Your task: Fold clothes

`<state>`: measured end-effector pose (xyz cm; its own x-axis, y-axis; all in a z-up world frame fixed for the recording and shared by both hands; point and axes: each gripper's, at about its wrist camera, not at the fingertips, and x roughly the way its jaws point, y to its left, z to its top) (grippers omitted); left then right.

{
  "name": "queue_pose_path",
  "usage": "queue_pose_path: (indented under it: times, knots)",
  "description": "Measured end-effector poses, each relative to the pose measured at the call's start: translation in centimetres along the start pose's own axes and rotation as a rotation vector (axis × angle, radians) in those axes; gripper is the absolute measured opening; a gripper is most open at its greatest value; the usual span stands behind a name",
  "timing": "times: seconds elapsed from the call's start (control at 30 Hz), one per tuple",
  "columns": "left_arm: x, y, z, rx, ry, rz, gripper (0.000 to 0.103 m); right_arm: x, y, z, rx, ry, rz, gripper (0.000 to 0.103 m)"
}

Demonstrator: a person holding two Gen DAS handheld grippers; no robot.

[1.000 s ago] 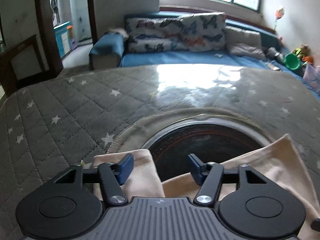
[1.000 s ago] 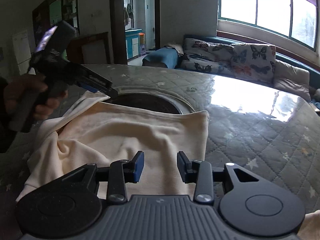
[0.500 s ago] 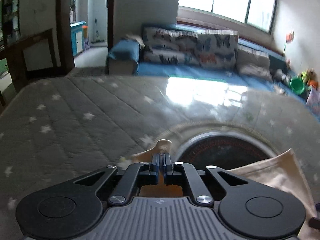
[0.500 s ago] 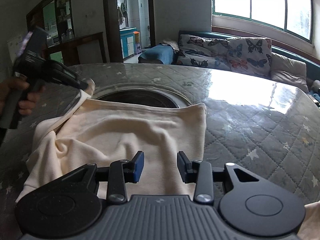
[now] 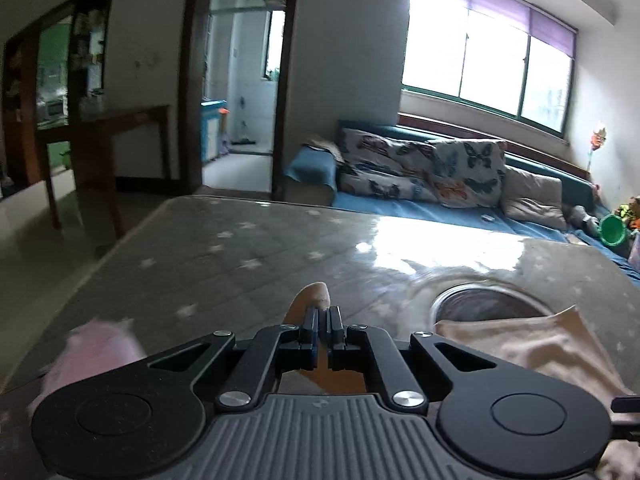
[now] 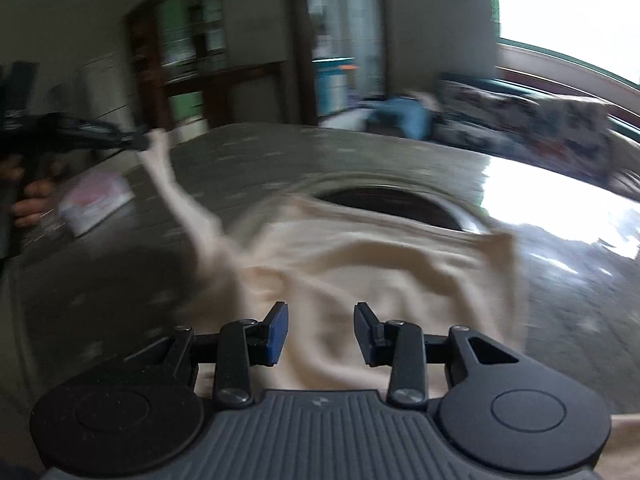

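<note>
A grey quilted table cover with small white stars [image 5: 248, 264] lies under a glossy clear sheet that throws back the window light. Near the middle sits a round dark recess with a metal rim [image 6: 394, 202]. A cream cloth garment [image 6: 380, 264] lies spread across the cover and overlaps the recess's near edge. A pink-and-white folded item [image 6: 96, 196] rests flat toward the left edge.

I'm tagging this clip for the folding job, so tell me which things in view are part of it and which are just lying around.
Part of the job:
- cream garment
- left gripper, shut on a corner of it
- right gripper, open above it

Lying about:
- pink-and-white folded item
- butterfly cushions
- green bowl
</note>
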<state>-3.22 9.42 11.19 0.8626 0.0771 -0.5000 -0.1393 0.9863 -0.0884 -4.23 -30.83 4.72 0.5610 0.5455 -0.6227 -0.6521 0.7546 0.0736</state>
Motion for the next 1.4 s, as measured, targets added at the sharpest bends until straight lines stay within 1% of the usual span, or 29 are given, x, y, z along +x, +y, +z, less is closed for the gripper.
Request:
queue_pose_path:
  times: [0.1, 0.17, 0.2, 0.3, 0.37, 0.43, 0.47, 0.5, 0.53, 0.63, 0.7, 0.77, 0.8, 0.83, 0.87, 0.9, 0.93, 1.0, 1.03, 1.1, 1.17, 1.23, 1.27, 1.3, 1.37, 1.4]
  knots:
    - [-0.8, 1.5, -1.8, -0.026, 0.006, 0.023, 0.004, 0.1, 3.6, -0.1, -0.102, 0.023, 0.085, 0.036]
    - [-0.8, 2.1, -2.9, -0.049, 0.029, 0.029, 0.004, 0.5, 5.5, -0.4, -0.149, 0.055, 0.141, 0.036]
    - [-0.8, 2.4, -3.4, -0.059, 0.04, 0.032, 0.004, 0.9, 6.2, -0.6, -0.171, 0.071, 0.149, 0.036]
    - [-1.2, 3.3, -4.5, -0.092, 0.05, 0.036, 0.004, 2.1, 7.5, -1.6, -0.242, 0.119, 0.102, 0.035]
    - [-1.6, 3.7, -4.7, -0.109, 0.042, 0.033, 0.004, 2.8, 7.6, -2.2, -0.26, 0.144, 0.072, 0.033]
    - [-2.0, 4.0, -4.5, -0.116, 0.03, 0.033, 0.004, 3.0, 7.3, -2.6, -0.271, 0.149, 0.048, 0.015]
    - [-2.3, 4.2, -4.4, -0.117, 0.022, 0.032, 0.004, 2.9, 7.1, -2.6, -0.265, 0.15, 0.05, 0.012]
    - [-2.6, 4.3, -4.2, -0.115, 0.013, 0.033, 0.004, 2.6, 6.6, -2.3, -0.244, 0.153, 0.069, 0.008]
    - [-2.8, 4.3, -4.0, -0.114, 0.003, 0.034, 0.004, 2.1, 6.2, -2.1, -0.218, 0.153, 0.101, 0.007]
    - [-3.6, 4.6, -3.8, -0.116, -0.025, 0.036, 0.004, 0.5, 5.2, -1.5, -0.184, 0.149, 0.209, 0.007]
    - [-4.0, 5.1, -3.9, -0.117, -0.038, 0.031, 0.004, -0.4, 4.9, -1.4, -0.188, 0.161, 0.257, 0.007]
    - [-3.8, 5.5, -4.5, -0.122, -0.014, 0.054, 0.004, -0.2, 4.9, -1.8, -0.199, 0.195, 0.291, 0.007]
    - [-3.5, 5.7, -4.9, -0.125, 0.008, 0.063, 0.005, 0.0, 4.9, -2.1, -0.2, 0.211, 0.296, 0.008]
    - [-3.2, 5.9, -5.4, -0.127, 0.037, 0.073, 0.005, 0.4, 4.9, -2.5, -0.201, 0.227, 0.299, 0.015]
    - [-2.9, 6.1, -5.8, -0.127, 0.068, 0.085, 0.005, 0.5, 4.9, -2.6, -0.198, 0.235, 0.307, 0.018]
    - [-2.5, 6.3, -6.1, -0.126, 0.099, 0.097, 0.008, 0.5, 4.9, -2.8, -0.196, 0.242, 0.316, 0.02]
    - [-2.5, 6.3, -6.4, -0.118, 0.119, 0.108, 0.008, 0.4, 4.8, -2.7, -0.196, 0.236, 0.32, 0.02]
    - [-2.4, 6.5, -6.5, -0.094, 0.16, 0.127, 0.013, -0.3, 4.0, -2.0, -0.173, 0.205, 0.328, 0.02]
    - [-2.5, 6.6, -6.5, -0.086, 0.166, 0.135, 0.015, -0.7, 3.4, -1.4, -0.153, 0.183, 0.325, 0.021]
    - [-2.7, 6.6, -6.1, -0.064, 0.174, 0.144, 0.022, -1.3, 1.7, -0.2, -0.118, 0.127, 0.283, 0.021]
    - [-3.1, 6.2, -5.7, -0.037, 0.171, 0.158, 0.025, -1.6, -0.3, 0.9, -0.08, 0.079, 0.208, 0.021]
    - [-3.4, 5.7, -5.0, -0.006, 0.161, 0.176, 0.034, -1.9, -2.8, 1.4, -0.026, 0.043, 0.131, 0.021]
    - [-3.6, 5.4, -4.6, 0.008, 0.155, 0.189, 0.05, -2.0, -4.0, 1.5, -0.001, 0.03, 0.096, 0.022]
    - [-3.7, 5.3, -4.2, 0.016, 0.145, 0.213, 0.055, -2.0, -5.0, 1.6, 0.023, 0.017, 0.061, 0.022]
    - [-3.7, 5.0, -3.6, 0.032, 0.133, 0.238, 0.055, -1.9, -7.2, 1.7, 0.076, -0.002, 0.003, 0.024]
    - [-3.7, 4.9, -3.2, 0.029, 0.131, 0.24, 0.055, -1.7, -8.5, 1.6, 0.105, -0.01, -0.04, 0.029]
